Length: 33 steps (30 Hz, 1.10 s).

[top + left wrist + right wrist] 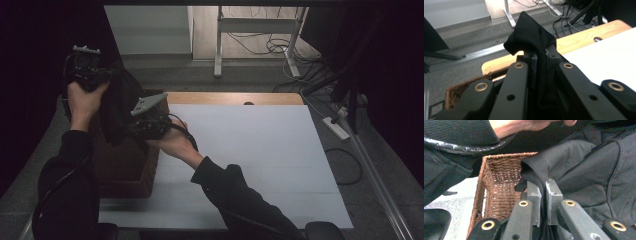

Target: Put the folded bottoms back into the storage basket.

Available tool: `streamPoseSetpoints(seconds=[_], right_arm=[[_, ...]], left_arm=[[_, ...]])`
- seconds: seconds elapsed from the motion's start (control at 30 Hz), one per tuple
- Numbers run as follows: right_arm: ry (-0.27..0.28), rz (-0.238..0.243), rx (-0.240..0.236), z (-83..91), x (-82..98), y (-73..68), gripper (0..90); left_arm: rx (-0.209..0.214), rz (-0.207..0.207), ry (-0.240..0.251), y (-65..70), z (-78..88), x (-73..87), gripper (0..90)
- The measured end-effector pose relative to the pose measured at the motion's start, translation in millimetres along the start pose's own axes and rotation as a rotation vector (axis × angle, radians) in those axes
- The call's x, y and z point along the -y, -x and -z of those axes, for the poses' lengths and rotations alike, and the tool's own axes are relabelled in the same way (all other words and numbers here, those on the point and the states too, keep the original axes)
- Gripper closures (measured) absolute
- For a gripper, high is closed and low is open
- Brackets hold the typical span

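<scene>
A black garment (117,102) hangs between my two grippers above a brown wicker basket (127,167) at the table's left edge. My left gripper (106,73) is raised at the far left, and its jaws are shut on a bunched corner of the garment (530,32). In the left gripper view the left gripper (541,53) has cloth pinched between its jaws. My right gripper (134,125) is lower and closer to the table. The right gripper (541,185) is shut on another fold of the garment (579,162), over the basket's open inside (499,182).
A white mat (260,150) covers the wooden table (235,98) to the right of the basket. Desk legs and cables (270,45) lie on the floor beyond the table. A power strip (336,128) sits off the right edge.
</scene>
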State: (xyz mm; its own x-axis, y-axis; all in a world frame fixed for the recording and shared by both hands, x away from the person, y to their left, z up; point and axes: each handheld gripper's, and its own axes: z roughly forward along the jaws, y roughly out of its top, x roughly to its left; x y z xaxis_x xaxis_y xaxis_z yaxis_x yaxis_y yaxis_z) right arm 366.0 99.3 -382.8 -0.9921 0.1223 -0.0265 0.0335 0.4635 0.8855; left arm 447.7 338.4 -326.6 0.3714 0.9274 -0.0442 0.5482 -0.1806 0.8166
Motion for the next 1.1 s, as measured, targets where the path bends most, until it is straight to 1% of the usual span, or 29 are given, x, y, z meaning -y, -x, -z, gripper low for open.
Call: streamPoseSetpoints(seconds=[0.13,0.27,0.4,0.53,0.67,0.77,0.87,0.93,1.1], right_arm=[[-0.028,-0.019,-0.003,-14.9,4.4,-1.6,84.8],[-0.057,-0.031,-0.008,-26.5,10.2,-2.7,84.8],[-0.079,-0.038,-0.024,-35.6,19.0,-3.6,84.7],[-0.104,-0.050,-0.036,-45.4,29.4,-4.5,84.7],[-0.131,-0.062,-0.047,-55.2,38.4,-5.4,84.7],[-0.148,-0.067,-0.056,-61.7,42.0,-6.0,84.7],[-0.155,-0.064,-0.069,-68.3,44.4,-7.6,84.6],[-0.163,-0.051,-0.083,-72.5,45.0,-8.7,84.5],[-0.189,-0.037,-0.089,-83.8,45.3,-12.8,84.6]], left_arm=[[0.000,0.012,-0.018,-7.8,-5.7,12.3,82.8],[0.005,0.022,-0.047,-14.4,-15.3,26.6,82.7],[0.008,0.022,-0.083,-17.1,-27.6,41.4,82.6],[0.026,0.023,-0.104,-19.4,-38.1,54.5,82.6],[0.031,0.026,-0.132,-21.6,-46.3,65.6,82.5],[0.035,0.040,-0.148,-25.4,-50.2,73.6,82.3],[0.031,0.048,-0.171,-29.6,-53.1,82.0,82.1],[0.030,0.051,-0.185,-31.9,-54.5,86.6,81.8],[0.025,0.068,-0.216,-38.1,-57.7,99.2,81.2]])
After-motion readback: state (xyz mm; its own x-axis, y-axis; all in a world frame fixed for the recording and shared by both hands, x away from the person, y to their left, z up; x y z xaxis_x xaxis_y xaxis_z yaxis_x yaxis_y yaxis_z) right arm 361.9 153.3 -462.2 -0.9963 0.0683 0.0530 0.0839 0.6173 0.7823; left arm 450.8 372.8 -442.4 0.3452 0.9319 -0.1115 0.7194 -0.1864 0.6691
